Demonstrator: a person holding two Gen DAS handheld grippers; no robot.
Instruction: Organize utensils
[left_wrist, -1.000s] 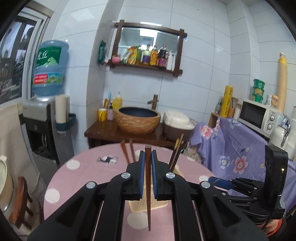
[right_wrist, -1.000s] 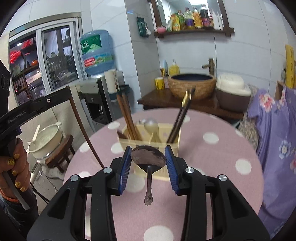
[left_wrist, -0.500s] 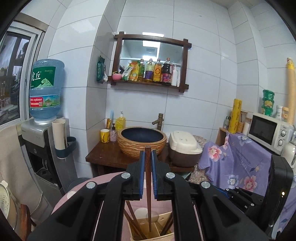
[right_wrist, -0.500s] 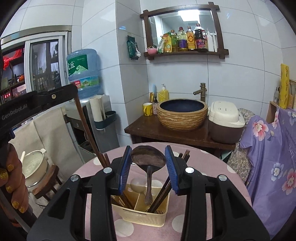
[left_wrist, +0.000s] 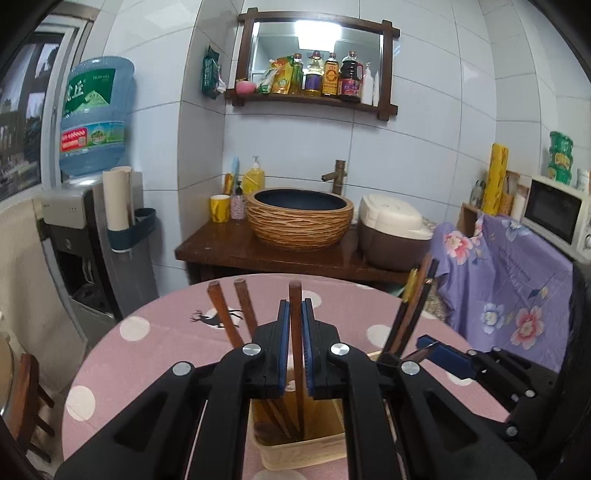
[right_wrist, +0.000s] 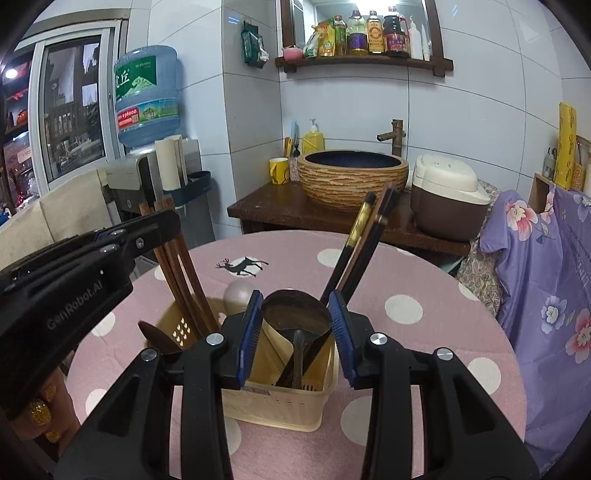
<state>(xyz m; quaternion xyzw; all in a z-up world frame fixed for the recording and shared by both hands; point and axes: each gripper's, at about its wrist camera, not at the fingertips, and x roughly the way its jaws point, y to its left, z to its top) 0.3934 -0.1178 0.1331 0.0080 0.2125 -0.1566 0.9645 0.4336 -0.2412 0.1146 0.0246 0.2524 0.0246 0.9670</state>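
Observation:
A cream utensil caddy (right_wrist: 284, 402) (left_wrist: 303, 450) stands on the pink dotted table. My left gripper (left_wrist: 294, 317) is shut on a brown wooden chopstick (left_wrist: 295, 295) that stands upright with its lower end down in the caddy's left compartment, beside two other brown chopsticks (left_wrist: 229, 317). My right gripper (right_wrist: 295, 314) is shut on a dark wooden spoon (right_wrist: 295, 314) by its bowl, with the handle down in the caddy's right compartment, next to black chopsticks (right_wrist: 362, 243). A silver spoon (right_wrist: 238, 293) stands in the caddy behind.
The round pink table (right_wrist: 424, 277) ends just behind the caddy. Beyond it stand a wooden stand with a woven basin (right_wrist: 351, 177) and a rice cooker (right_wrist: 447, 195). A water dispenser (left_wrist: 85, 206) is at the left, a purple floral cloth (right_wrist: 546, 277) at the right.
Both grippers have come down over the caddy. The chopstick's lower end and the spoon's handle now sit inside its compartments instead of hanging above them.

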